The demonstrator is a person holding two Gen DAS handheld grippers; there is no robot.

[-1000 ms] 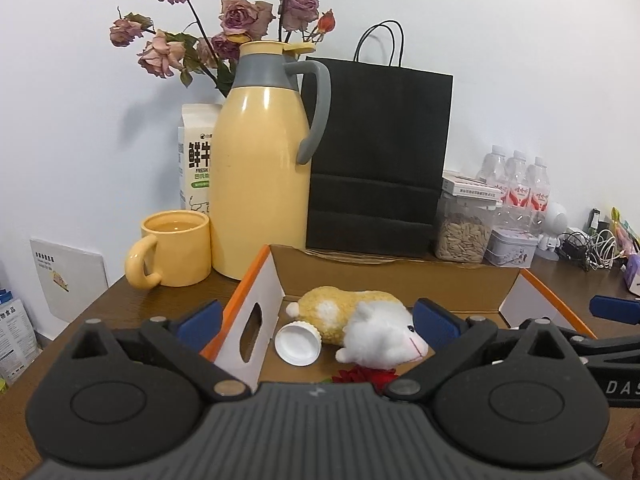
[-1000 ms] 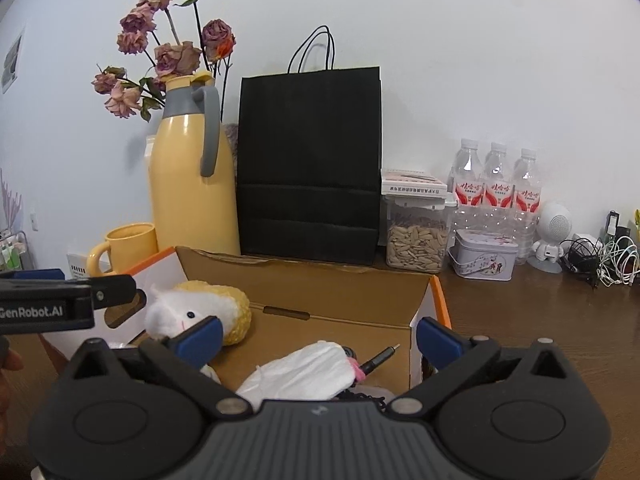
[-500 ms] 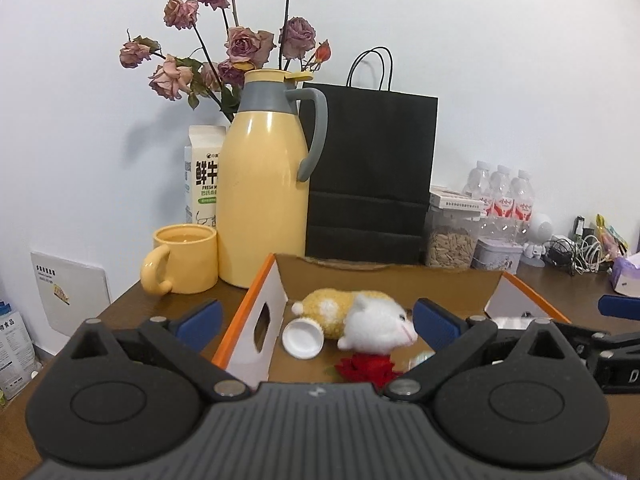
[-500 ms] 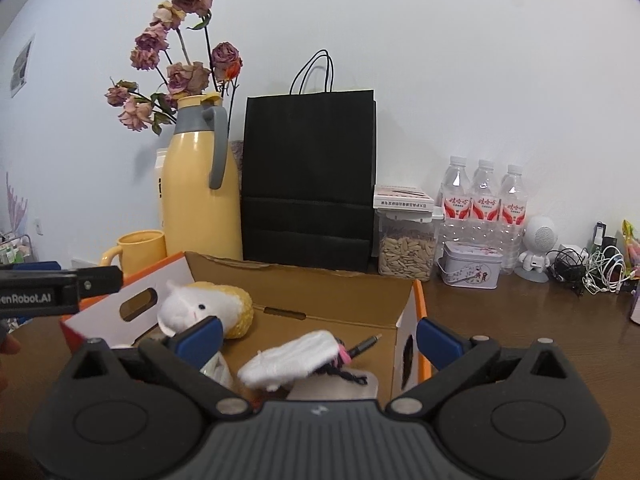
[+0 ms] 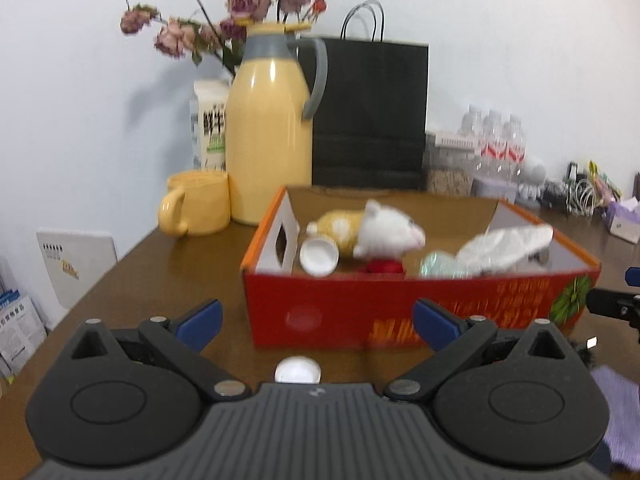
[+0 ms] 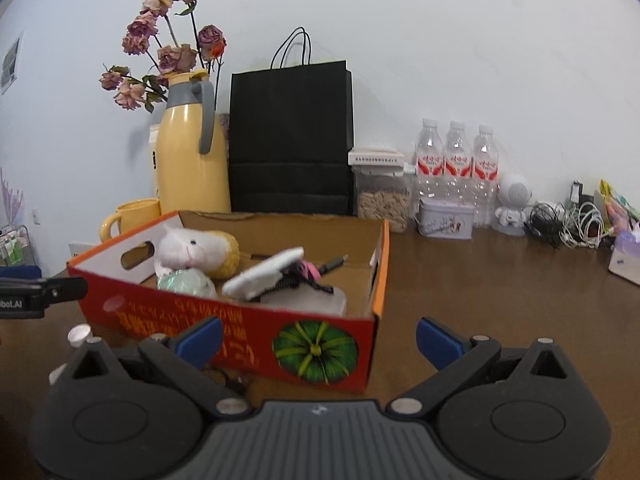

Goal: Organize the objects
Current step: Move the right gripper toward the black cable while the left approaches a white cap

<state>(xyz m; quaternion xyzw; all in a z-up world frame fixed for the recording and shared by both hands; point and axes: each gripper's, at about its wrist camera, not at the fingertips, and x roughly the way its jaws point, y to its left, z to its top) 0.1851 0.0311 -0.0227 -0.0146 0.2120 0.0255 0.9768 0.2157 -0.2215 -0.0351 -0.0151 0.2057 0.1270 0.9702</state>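
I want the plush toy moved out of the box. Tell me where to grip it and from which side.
Grip the plush toy across its white head, coming from above. It lies on top of the other items in the open cardboard box, whose walls block a side approach. The right claw is open and holds nothing.

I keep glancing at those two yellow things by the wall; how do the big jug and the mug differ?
The jug is tall, narrows to a grey collar and has a grey handle; the mug is short, squat and yellow all over. The jug is lidded, while the mug is open-topped. Both stand upright behind the red box.
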